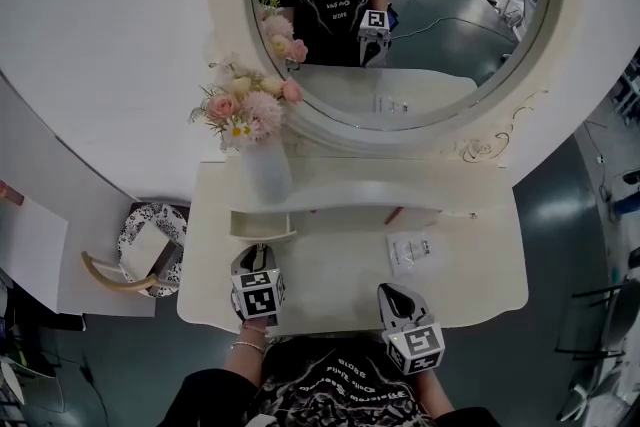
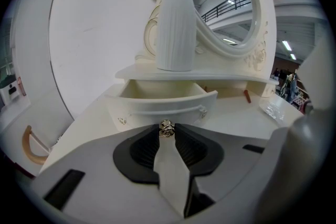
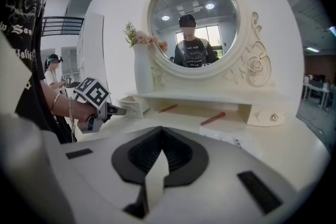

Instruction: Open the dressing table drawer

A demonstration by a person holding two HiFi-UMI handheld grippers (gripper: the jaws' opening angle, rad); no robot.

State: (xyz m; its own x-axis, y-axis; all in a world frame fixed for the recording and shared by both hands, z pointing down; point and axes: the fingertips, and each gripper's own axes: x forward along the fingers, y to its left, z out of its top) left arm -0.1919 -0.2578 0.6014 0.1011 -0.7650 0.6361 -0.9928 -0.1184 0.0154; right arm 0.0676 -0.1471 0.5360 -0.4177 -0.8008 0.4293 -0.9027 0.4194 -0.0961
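Observation:
The white dressing table (image 1: 480, 285) has a small left drawer (image 1: 262, 224) that stands pulled out from under the shelf. My left gripper (image 1: 256, 255) is right in front of it. In the left gripper view the open drawer (image 2: 160, 96) shows its empty inside, and the jaws are shut on its small silver knob (image 2: 166, 128). My right gripper (image 1: 394, 293) rests over the table's front edge, to the right, with nothing between its jaws (image 3: 160, 129), which meet at the tips. The right gripper view also shows the left gripper (image 3: 114, 110) at the drawer (image 3: 131, 104).
A white vase (image 1: 266, 171) of flowers stands on the shelf above the drawer, before the round mirror (image 1: 400, 15). A plastic packet (image 1: 411, 250) lies on the tabletop, and a red stick (image 1: 393, 214) under the shelf. A second small drawer (image 3: 266, 115) sits shut at the right. A patterned stool (image 1: 150, 235) stands left.

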